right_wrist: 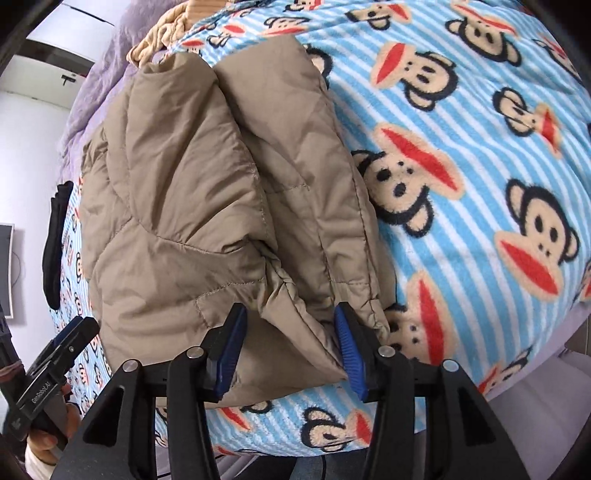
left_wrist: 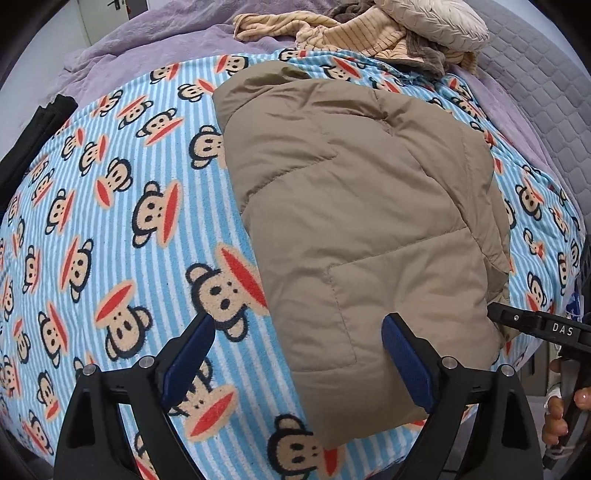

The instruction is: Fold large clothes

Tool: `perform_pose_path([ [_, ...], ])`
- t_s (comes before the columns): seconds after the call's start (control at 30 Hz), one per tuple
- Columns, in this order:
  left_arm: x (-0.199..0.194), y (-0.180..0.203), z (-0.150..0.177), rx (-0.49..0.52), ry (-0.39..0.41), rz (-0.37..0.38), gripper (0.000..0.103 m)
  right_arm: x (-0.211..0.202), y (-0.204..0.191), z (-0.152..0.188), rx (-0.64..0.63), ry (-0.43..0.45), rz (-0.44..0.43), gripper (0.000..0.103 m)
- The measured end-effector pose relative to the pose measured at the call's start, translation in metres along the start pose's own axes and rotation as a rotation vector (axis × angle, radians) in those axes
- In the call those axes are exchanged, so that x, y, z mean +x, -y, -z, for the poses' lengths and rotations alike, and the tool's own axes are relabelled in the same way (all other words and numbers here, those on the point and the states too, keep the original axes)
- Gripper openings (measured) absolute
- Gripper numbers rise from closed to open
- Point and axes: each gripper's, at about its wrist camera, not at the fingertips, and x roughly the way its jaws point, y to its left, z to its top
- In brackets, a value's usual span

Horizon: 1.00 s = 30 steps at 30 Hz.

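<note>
Both claws stand spread over the folded tan jacket (left_wrist: 362,206) on the monkey-print blanket (left_wrist: 122,221) — right claw (right_wrist: 291,343) marked "DAS", left claw (left_wrist: 299,354) "GenRobot.AI".

A bedroom in a home. A bed takes up most of both views, spread with a blue-striped fleece blanket (left_wrist: 110,206) printed with cartoon monkeys. Beyond the blanket lies a lilac bedspread (left_wrist: 155,48), with a heap of loose clothes (left_wrist: 332,29) and a cream pillow (left_wrist: 436,22) on it. Past the bedspread stand a white door (left_wrist: 110,14) and wall.
</note>
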Motion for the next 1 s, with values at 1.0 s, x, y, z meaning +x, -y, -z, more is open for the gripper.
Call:
perform_pose_path([
  [1.0, 0.022, -0.033, -0.03, -0.269, -0.054, -0.026, 0.103, -0.03, 0.02, -0.078, -0.145, -0.045, -0.016, 0.086],
])
